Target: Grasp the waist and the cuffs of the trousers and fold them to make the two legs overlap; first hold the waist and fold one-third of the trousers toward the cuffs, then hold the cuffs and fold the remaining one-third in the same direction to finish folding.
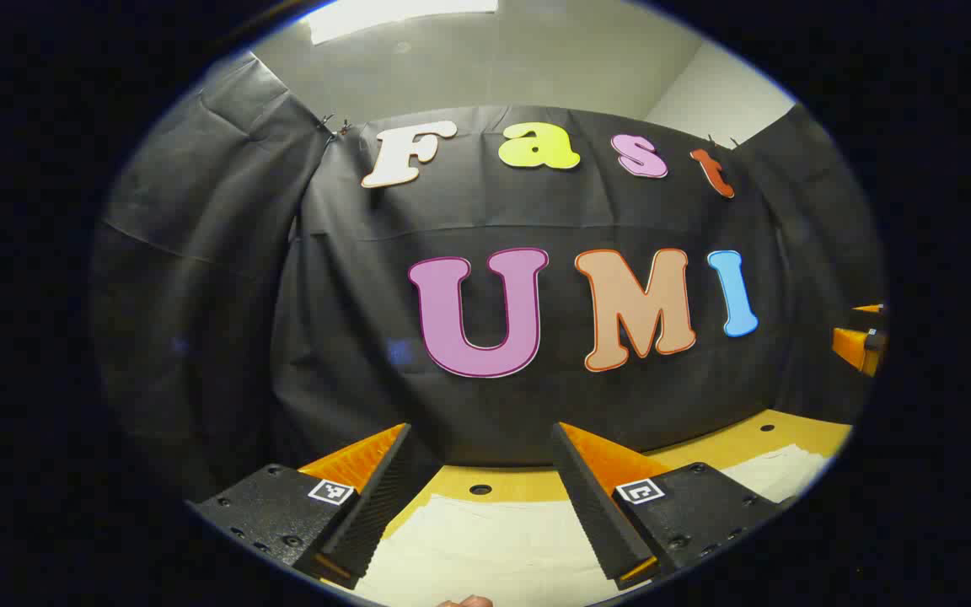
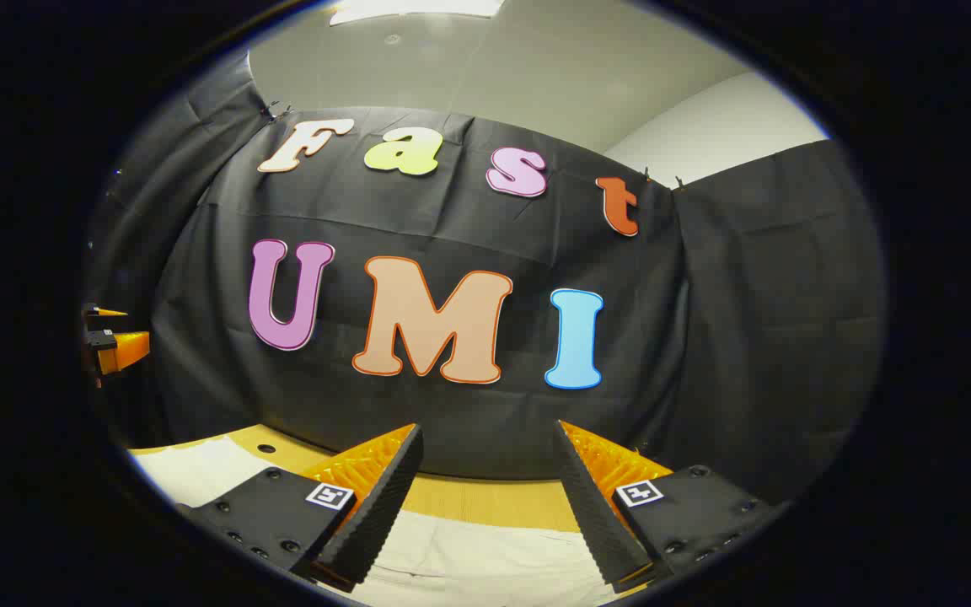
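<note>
Cream-coloured trousers (image 1: 485,548) lie flat on a yellow table (image 1: 528,482). In the left gripper view they spread under and between the fingers and continue to the far right. My left gripper (image 1: 482,432) hovers above them, open, with nothing between its fingers. The right gripper view shows the same pale trousers (image 2: 485,561) below my right gripper (image 2: 488,432), which is also open and holds nothing. Another stretch of the cloth lies at the lower left of that view. The other gripper (image 1: 861,341) shows at the right edge of the left gripper view, and the other gripper (image 2: 110,341) at the left edge of the right gripper view.
The yellow table has small round holes (image 1: 480,489) in its top and ends at the black cloth wall (image 1: 536,405) just behind. A fingertip (image 1: 469,601) peeks in at the bottom of the left gripper view.
</note>
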Demonstrator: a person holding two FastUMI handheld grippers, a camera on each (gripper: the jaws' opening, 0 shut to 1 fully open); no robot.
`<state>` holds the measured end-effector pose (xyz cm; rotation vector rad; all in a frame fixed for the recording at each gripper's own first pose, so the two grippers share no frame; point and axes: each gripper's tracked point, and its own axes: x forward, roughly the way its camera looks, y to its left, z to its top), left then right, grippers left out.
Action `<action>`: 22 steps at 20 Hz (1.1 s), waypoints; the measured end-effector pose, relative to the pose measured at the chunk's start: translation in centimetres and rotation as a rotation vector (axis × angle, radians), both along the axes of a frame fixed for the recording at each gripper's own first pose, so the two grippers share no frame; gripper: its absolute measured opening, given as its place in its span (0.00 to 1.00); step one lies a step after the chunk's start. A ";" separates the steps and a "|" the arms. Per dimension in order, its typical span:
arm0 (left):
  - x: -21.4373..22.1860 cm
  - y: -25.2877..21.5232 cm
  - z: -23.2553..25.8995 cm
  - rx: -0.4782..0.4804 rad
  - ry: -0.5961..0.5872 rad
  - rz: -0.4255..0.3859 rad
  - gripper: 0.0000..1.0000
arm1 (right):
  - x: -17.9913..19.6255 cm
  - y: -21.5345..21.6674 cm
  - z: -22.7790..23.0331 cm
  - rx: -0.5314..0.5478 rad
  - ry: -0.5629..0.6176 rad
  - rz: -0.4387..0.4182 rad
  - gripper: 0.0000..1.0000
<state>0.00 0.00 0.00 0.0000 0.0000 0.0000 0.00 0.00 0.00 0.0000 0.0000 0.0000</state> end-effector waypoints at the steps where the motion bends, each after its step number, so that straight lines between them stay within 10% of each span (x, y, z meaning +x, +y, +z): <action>1: 0.1 -0.1 0.1 0.003 -0.003 -0.001 0.96 | 0.0 0.0 -0.1 -0.001 0.001 0.002 0.97; 22: 1.2 0.7 -1.4 0.117 0.005 -0.021 0.95 | 1.0 -0.1 -2.7 -0.008 0.063 0.030 0.97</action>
